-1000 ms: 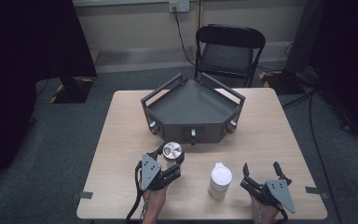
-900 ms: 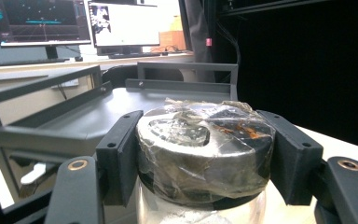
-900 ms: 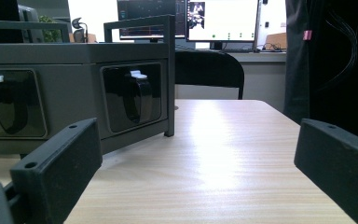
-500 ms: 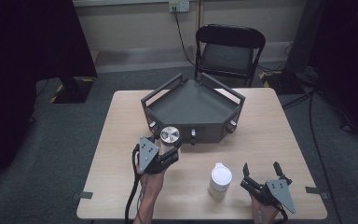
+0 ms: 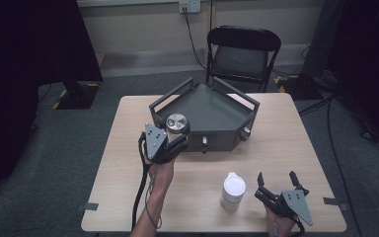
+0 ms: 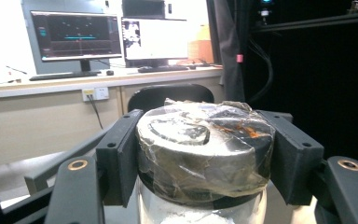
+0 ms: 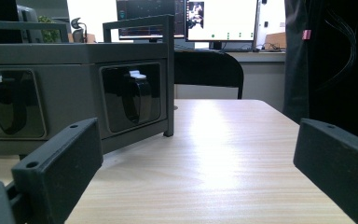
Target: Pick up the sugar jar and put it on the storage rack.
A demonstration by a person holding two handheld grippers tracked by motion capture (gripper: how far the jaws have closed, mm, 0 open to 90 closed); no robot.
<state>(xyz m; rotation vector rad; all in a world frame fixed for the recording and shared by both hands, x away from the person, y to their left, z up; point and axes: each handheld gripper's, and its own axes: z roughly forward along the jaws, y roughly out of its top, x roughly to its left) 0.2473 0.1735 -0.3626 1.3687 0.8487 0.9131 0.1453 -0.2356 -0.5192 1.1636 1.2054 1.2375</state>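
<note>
**Jar held above the tray's front corner**

Here the left tongs [image 5: 173, 140] clamp a small jar [image 5: 176, 122] by its lid, one black jaw pressed to each side. In the left gripper view the jar [image 6: 205, 154] shows up close: a round, flat-topped, silvery metal lid, wrapped in wrinkled clear film that catches the light, with a few orange flecks near the right edge. Below the lid a clear body shows, with something white inside. The jar stands upright in the grip. From the high view it sits off the table [image 5: 128, 148], over the front left corner of the dark grey tray [image 5: 212, 106], its shiny lid facing up.

The right tongs [image 5: 277, 181] rest low at the near right part of the table with their jaws spread wide and nothing between them; the right gripper view shows bare wood between the two black jaws. Just to their left stands a white container [image 5: 233, 190] with a white lid, apart from both tongs.
</note>
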